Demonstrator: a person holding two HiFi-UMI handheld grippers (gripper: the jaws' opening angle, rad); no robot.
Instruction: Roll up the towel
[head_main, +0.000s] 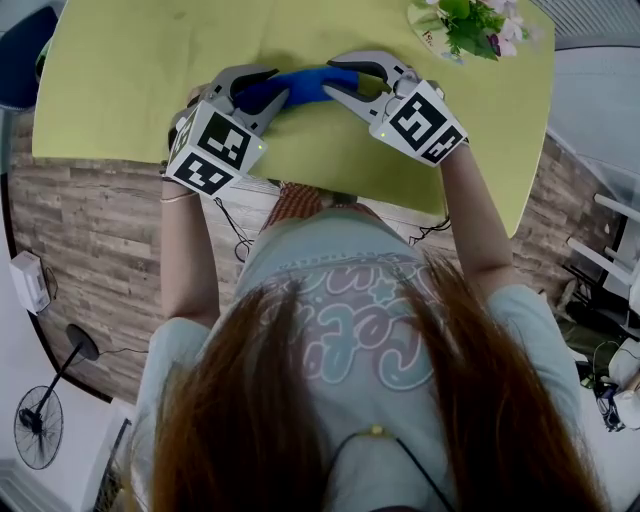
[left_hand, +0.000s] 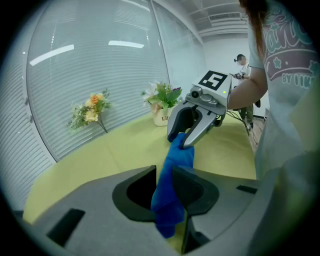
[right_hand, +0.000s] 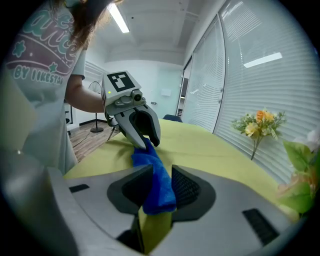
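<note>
A blue towel (head_main: 303, 86), rolled into a thick sausage, stretches between my two grippers over the yellow-green table (head_main: 140, 70). My left gripper (head_main: 258, 97) is shut on the roll's left end; in the left gripper view the towel (left_hand: 174, 165) is squeezed between the jaws of that gripper (left_hand: 167, 192) and a tail hangs below them. My right gripper (head_main: 343, 84) is shut on the other end, and the right gripper view shows the towel (right_hand: 156, 180) pinched in that gripper (right_hand: 158, 189). The two grippers face each other, close together near the table's front edge.
A pot of green and pale flowers (head_main: 470, 25) stands at the table's far right. A spray of yellow flowers (left_hand: 91, 111) lies by the blinds. The table's near edge (head_main: 330, 190) meets the person's body. A fan (head_main: 40, 425) stands on the wooden floor at the left.
</note>
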